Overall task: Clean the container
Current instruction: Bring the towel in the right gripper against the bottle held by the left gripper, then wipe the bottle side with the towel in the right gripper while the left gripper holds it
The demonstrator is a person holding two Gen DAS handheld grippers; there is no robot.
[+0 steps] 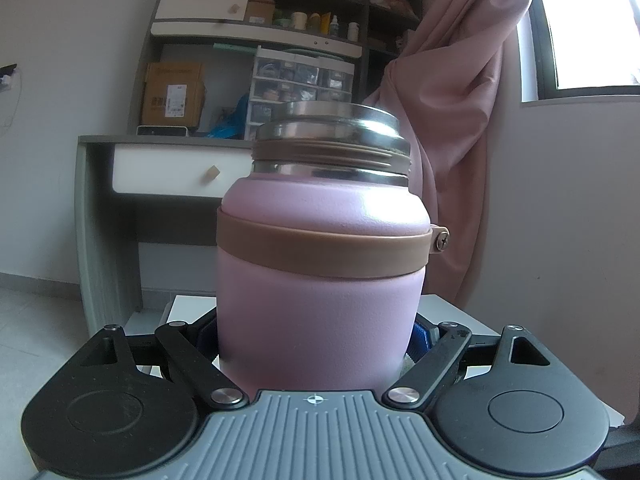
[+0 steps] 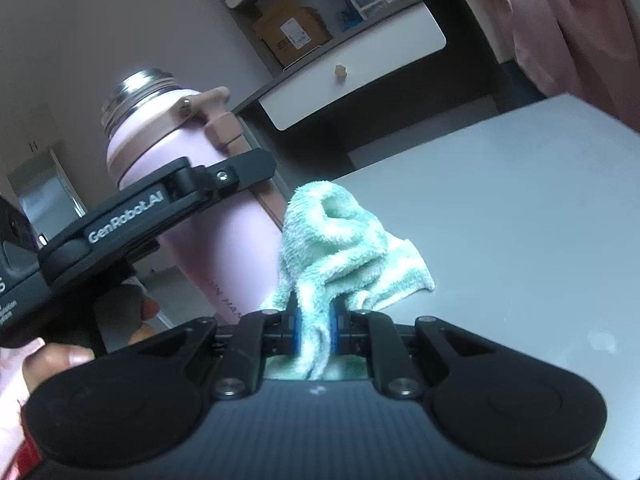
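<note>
A pink insulated bottle [image 1: 320, 304] with a brown band and an open steel threaded mouth stands upright, lid off. My left gripper [image 1: 318, 344] is shut on its lower body; the fingers are mostly hidden behind it. In the right wrist view the bottle [image 2: 200, 216] stands at the left with the left gripper [image 2: 176, 196] clamped around it. My right gripper [image 2: 314, 330] is shut on a mint-green terry cloth [image 2: 336, 240], which bunches up just right of the bottle, above the table.
A white table [image 2: 520, 220] lies under the cloth. Behind stand a grey desk with a white drawer [image 1: 176, 172], shelves of boxes and bottles [image 1: 304, 20], a pink curtain [image 1: 460, 120] and a bright window [image 1: 592, 24].
</note>
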